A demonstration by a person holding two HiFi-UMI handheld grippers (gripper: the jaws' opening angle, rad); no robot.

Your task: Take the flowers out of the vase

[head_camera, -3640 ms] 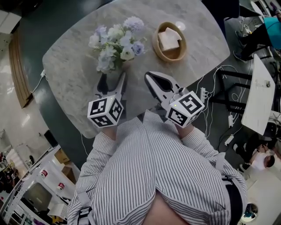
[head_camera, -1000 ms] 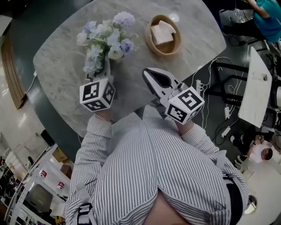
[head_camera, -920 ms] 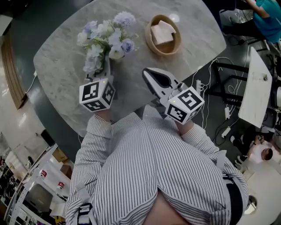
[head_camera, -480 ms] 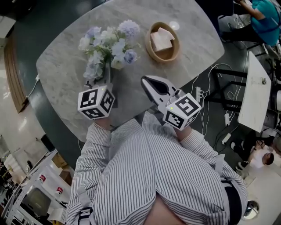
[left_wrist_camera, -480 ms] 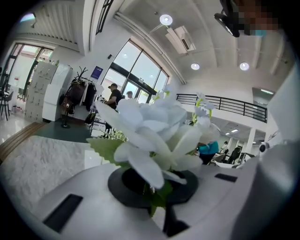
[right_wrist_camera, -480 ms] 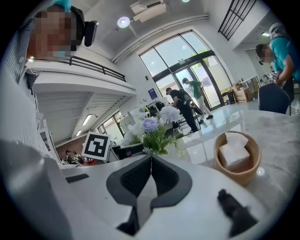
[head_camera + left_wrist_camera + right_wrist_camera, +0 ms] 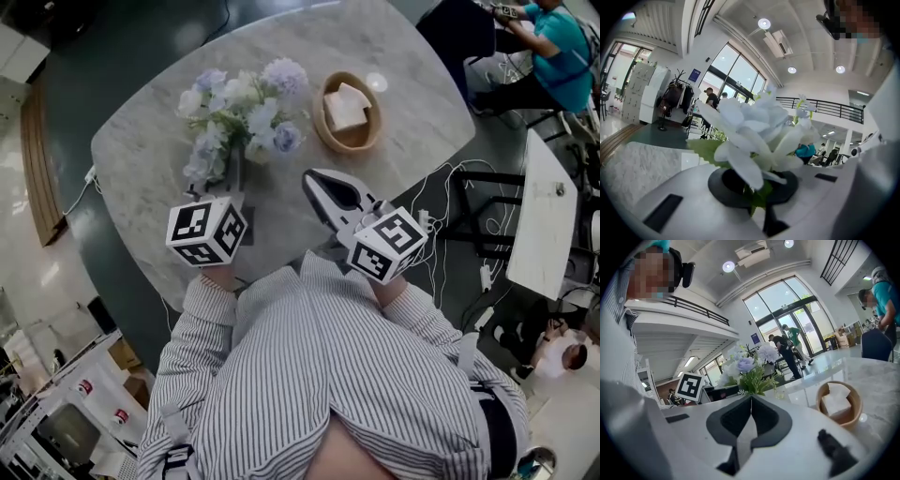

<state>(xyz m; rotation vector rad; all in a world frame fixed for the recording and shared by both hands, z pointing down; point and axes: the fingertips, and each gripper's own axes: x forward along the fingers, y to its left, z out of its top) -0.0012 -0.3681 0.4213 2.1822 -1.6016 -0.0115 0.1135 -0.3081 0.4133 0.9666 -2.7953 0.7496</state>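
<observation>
Head view: flowers [image 7: 242, 105] clamped in left gripper [image 7: 234, 175].

In the head view's left centre the flowers [image 7: 242, 108] overhang the left gripper [image 7: 233, 183], whose tips merge into one dark shape that may include the vase; in the left gripper view, blurred flowers [image 7: 754, 136] hide where its jaws meet.
</observation>
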